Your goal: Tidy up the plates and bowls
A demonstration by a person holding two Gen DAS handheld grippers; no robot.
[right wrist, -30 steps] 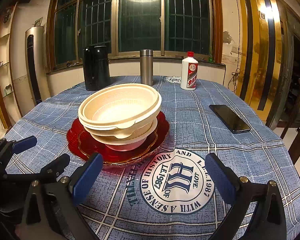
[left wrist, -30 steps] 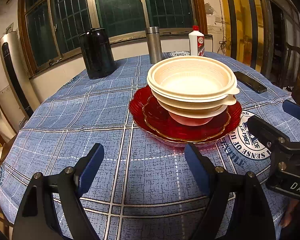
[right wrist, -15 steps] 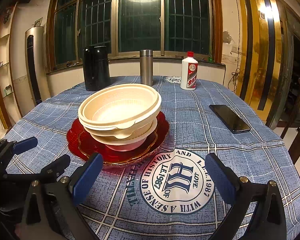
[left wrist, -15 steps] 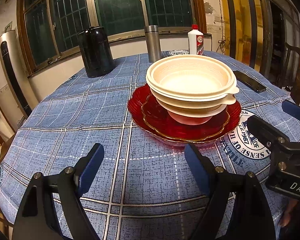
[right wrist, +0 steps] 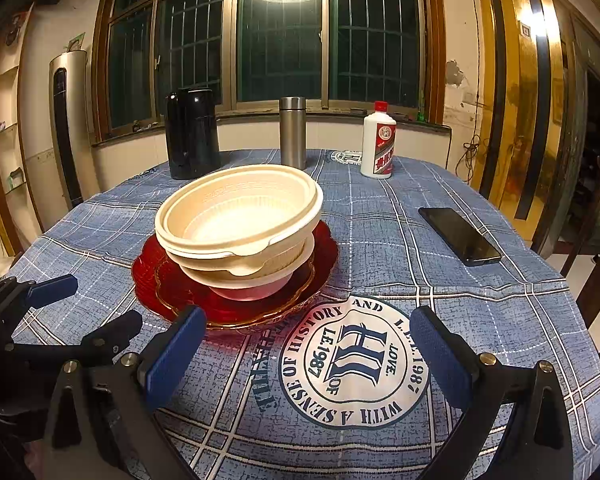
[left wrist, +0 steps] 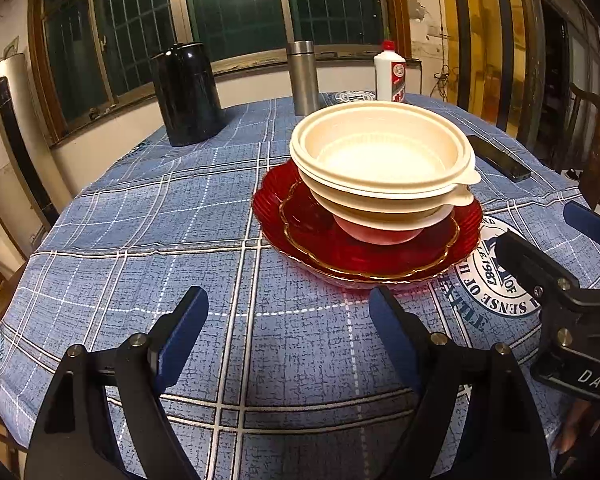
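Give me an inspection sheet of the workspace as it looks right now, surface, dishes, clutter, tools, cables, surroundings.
Surface: round table under a blue plaid tablecloth with a printed crest.
Job's things: cream bowls nested in one stack, standing on red plates, a smaller gold-rimmed one lying in a larger one.
Clutter: black jug, steel flask and white bottle at the far edge; black phone lying flat to the right of the stack.
Grippers: left tool open, holding nothing; right tool open, holding nothing; both short of the plates.
Cables: a loose cable hangs on the wall right of the window.
Surroundings: barred window, dark outside; standing air conditioner at left.
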